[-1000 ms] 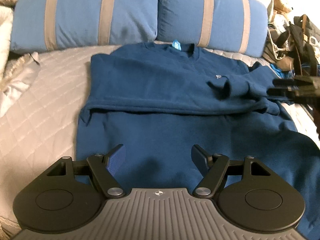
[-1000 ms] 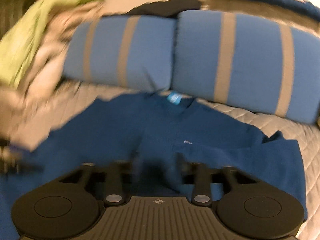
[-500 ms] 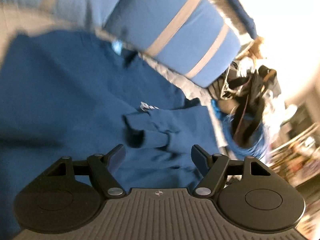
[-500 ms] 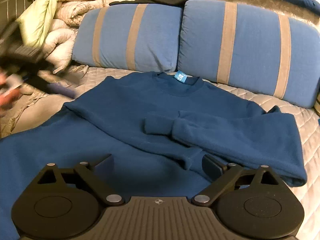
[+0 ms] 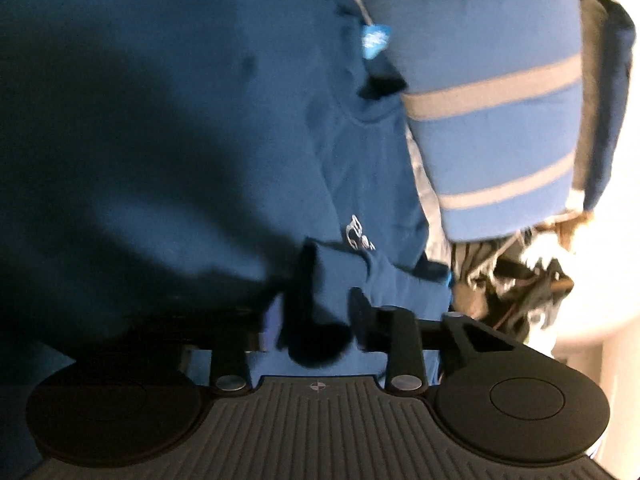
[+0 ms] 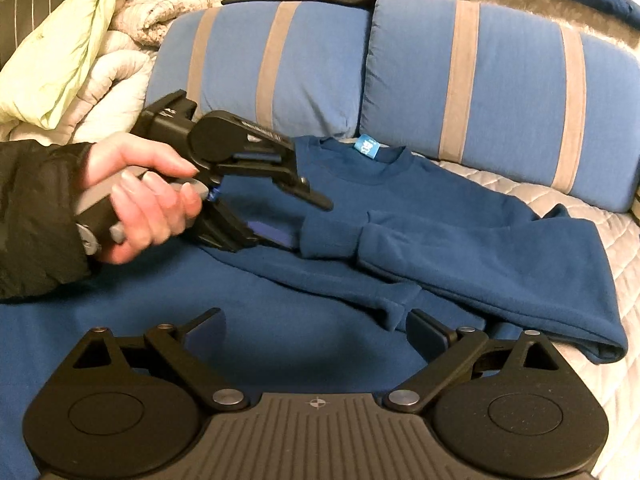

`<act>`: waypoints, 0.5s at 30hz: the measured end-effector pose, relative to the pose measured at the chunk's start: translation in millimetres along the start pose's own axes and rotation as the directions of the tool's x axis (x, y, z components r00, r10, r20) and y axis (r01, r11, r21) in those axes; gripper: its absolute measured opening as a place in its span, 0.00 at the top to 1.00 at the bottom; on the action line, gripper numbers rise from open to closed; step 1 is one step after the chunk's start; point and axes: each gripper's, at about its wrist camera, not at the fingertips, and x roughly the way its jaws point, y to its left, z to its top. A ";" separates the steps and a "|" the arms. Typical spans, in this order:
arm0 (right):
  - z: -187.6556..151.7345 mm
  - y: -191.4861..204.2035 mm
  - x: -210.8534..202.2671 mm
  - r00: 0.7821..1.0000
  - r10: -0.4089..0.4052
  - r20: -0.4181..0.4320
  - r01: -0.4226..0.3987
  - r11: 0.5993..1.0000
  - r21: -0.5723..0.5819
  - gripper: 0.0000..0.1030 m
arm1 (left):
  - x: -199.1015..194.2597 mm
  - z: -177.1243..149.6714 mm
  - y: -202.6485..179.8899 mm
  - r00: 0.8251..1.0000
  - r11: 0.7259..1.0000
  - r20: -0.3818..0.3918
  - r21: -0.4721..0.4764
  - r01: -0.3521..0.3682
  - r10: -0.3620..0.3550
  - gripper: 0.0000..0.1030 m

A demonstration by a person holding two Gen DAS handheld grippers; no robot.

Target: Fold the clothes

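Two grippers over blue sweatshirt (image 6: 400, 208), flat on bed (image 6: 600, 196) below pillows. Left gripper (image 6: 294, 216) straddles sleeve cuff (image 6: 328, 236), closure uncertain. Right gripper (image 6: 316, 330) released, hovering. Step: sleeve fold. Next needs firm cuff pinch.

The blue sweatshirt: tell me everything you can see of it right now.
The sweatshirt is dark blue, fleece-like, lying flat and front up on the quilted bed, collar with a light blue tag toward the striped pillows. One sleeve is folded across the chest, its cuff between the fingers of the left gripper, which look not quite closed. The right gripper hovers open above the lower body.
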 end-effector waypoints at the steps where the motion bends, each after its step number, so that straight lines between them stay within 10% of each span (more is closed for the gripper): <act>1: -0.1 0.7 0.2 1.000 0.000 -0.001 0.000 1.000 -0.004 0.06 | 1.2 1.1 1.7 1.000 1.000 0.003 -0.017 0.005 -0.005 0.73; 5: -1.0 3.3 0.4 1.000 -0.004 -0.004 0.004 1.000 -0.016 0.06 | -1.3 2.2 3.0 1.000 0.999 0.012 -0.034 0.009 -0.009 0.95; 15: -2.1 -2.6 -2.3 1.000 -0.026 0.012 0.026 0.999 0.028 0.06 | -31.5 -9.0 -46.9 0.991 0.987 0.063 0.115 0.114 -0.121 0.96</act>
